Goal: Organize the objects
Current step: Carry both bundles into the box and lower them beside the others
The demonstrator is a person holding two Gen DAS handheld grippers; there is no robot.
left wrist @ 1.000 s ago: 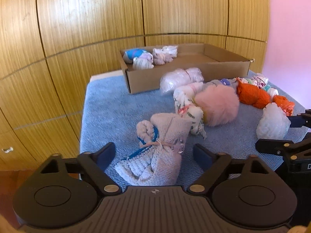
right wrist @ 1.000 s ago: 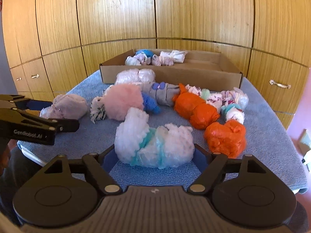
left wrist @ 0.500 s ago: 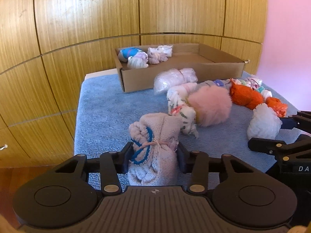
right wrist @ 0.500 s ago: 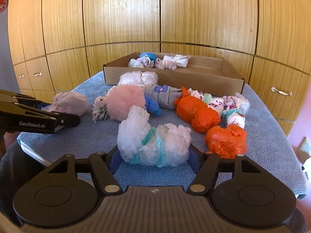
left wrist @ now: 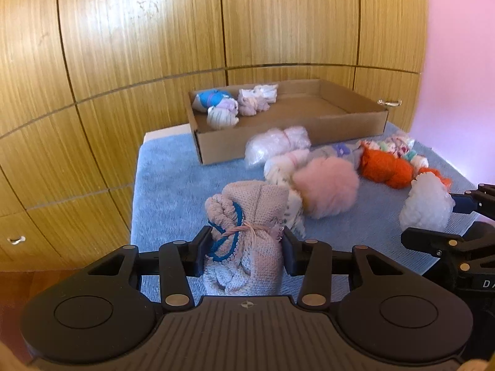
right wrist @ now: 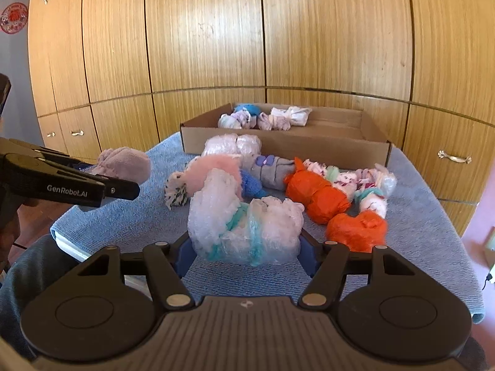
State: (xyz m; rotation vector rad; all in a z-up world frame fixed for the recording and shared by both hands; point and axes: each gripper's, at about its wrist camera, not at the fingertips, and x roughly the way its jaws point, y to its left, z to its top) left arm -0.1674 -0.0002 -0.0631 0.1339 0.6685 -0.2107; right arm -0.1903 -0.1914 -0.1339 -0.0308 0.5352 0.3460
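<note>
My left gripper (left wrist: 244, 252) is shut on a pale pink knitted sock bundle (left wrist: 247, 241) with blue trim and holds it above the blue towel (left wrist: 173, 173). The same bundle shows in the right wrist view (right wrist: 123, 162), held by the left gripper (right wrist: 117, 185). My right gripper (right wrist: 244, 255) is shut on a white fluffy bundle with a teal band (right wrist: 244, 225), lifted slightly off the towel. That bundle shows at the right of the left wrist view (left wrist: 427, 204). A cardboard box (left wrist: 309, 123) at the back holds several small bundles (left wrist: 235, 105).
Loose bundles lie on the towel: a pink fluffy one (left wrist: 324, 185), orange ones (right wrist: 315, 191), a white plastic-wrapped one (right wrist: 232, 145), a grey one (right wrist: 272, 170). Wooden cabinets stand behind and to the sides. The towel's front edge is close to me.
Both grippers closed on their bundles and lifted them. The left gripper's fingers went from wide open to tight on the knitted bundle; both views rose and moved slightly toward the box.
</note>
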